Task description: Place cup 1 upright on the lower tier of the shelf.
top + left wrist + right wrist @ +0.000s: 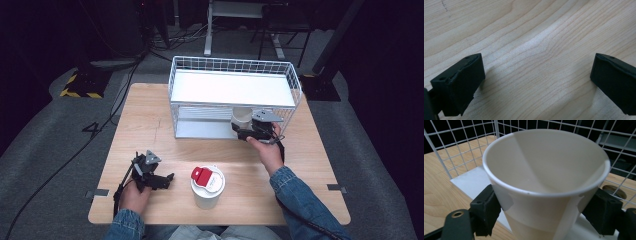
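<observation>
pale wood table, grey carpet, dark room, right gripper clamping white paper cup, left gripper spread wide

Wooden table on grey carpet. Near its front edge stands a lidded white cup, upright, its lid bearing a red tab. Beyond the table's far left corner sits a stand base with yellow-and-black hazard striping; black cables trail across the floor. White desk legs rise behind.
</observation>
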`<move>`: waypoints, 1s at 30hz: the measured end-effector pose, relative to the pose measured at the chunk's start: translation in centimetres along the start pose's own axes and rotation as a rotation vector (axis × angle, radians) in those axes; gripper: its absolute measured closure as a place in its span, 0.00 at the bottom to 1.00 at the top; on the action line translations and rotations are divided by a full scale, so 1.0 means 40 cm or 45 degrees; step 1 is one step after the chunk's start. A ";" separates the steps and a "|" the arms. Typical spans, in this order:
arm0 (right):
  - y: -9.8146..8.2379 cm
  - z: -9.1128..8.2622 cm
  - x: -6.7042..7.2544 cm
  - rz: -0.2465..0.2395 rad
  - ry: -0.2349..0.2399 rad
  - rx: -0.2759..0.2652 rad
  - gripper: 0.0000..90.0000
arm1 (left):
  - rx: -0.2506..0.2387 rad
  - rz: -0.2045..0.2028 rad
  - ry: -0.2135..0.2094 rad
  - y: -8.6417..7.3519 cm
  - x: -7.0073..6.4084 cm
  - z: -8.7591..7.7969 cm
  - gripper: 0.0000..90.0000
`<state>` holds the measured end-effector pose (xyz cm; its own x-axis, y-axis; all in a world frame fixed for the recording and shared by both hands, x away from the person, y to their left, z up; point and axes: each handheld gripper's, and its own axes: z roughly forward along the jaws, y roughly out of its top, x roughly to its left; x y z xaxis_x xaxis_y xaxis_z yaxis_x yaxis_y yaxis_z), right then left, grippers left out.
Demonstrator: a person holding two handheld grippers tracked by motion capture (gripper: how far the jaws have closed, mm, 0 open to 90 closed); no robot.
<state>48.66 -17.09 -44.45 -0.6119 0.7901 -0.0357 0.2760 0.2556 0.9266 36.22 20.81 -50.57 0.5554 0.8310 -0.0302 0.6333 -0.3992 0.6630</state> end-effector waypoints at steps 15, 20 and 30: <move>-0.024 0.053 -0.001 -0.027 -0.040 0.024 0.24 | 0.002 0.000 0.002 0.000 0.000 0.000 0.00; -0.030 0.061 -0.003 -0.017 -0.043 0.035 0.24 | 0.001 0.000 0.000 0.000 0.000 0.000 0.00; -0.044 0.071 -0.016 0.036 -0.024 0.043 0.23 | 0.000 0.000 0.001 0.000 0.000 0.000 0.00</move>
<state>50.67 -16.44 -47.12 -0.5894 0.8076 -0.0168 0.3181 0.2511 0.9142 36.22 20.80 -50.57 0.5550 0.8313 -0.0301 0.6337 -0.3991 0.6627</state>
